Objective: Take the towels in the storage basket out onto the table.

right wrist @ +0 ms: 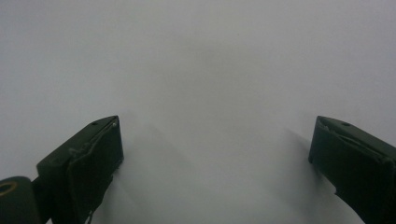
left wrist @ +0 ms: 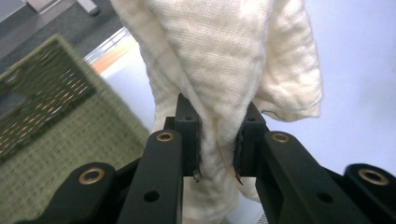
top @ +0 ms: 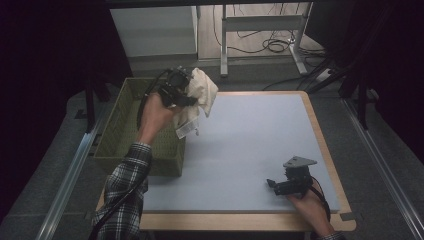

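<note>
A cream cloth (top: 200, 95) hangs bunched in the air over the mat's left edge, beside the green woven basket (top: 117, 127). My left gripper (top: 185, 92) is shut on the cloth. In the left gripper view the cloth (left wrist: 224, 60) is pinched between both pads, at the left gripper (left wrist: 217, 140), and drapes above and below them. The basket (left wrist: 56, 135) lies to the left there. My right gripper (top: 272, 184) rests low on the mat near the front right corner. Its jaws stand wide apart in the right gripper view, right gripper (right wrist: 217, 149), with only bare mat between them.
A pale blue mat (top: 250, 150) covers the wooden table (top: 330, 150). The basket stands off the table's left side. Beyond the table are a white cabinet (top: 155, 30), metal desk legs (top: 225, 45) and loose cables (top: 275, 45) on the floor. Dark curtains flank both sides.
</note>
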